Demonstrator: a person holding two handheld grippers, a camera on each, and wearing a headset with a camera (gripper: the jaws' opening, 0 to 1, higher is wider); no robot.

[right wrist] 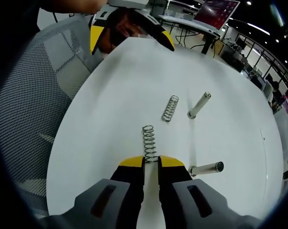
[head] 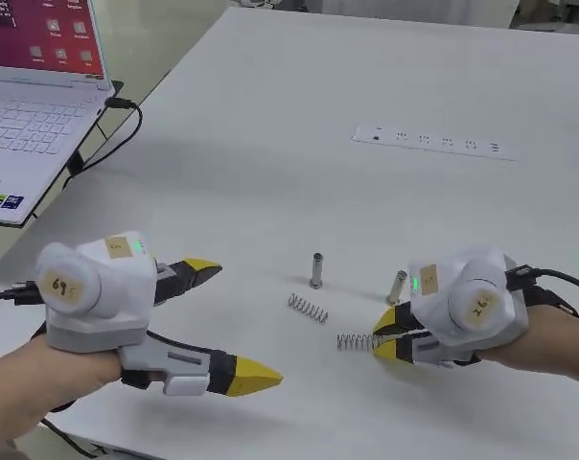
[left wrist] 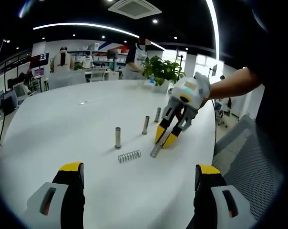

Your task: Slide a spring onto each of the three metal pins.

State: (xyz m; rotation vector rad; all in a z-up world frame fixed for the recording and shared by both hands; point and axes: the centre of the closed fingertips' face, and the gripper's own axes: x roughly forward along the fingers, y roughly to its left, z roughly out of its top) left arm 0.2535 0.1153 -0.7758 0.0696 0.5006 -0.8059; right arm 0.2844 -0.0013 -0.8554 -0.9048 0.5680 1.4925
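Three metal pins stand on the white table [head: 270, 115] in the left gripper view: one [left wrist: 118, 138], a second [left wrist: 146, 125] and a third [left wrist: 158, 114]. From the head view I make out one upright pin [head: 316, 270] and another [head: 397, 286] right beside the right gripper [head: 385, 335]. That gripper is shut on the end of a spring [head: 355, 340] [right wrist: 149, 142] lying on the table. A loose spring [head: 308, 308] [left wrist: 129, 156] [right wrist: 170, 108] lies between the pins and the held one. My left gripper [head: 230, 321] [left wrist: 139, 168] stands open and empty to the left.
An open laptop [head: 31, 86] with a black cable [head: 117, 144] sits at the far left. A white power strip [head: 433, 142] lies at the back right. A mesh chair [right wrist: 53, 71] stands off the table's edge.
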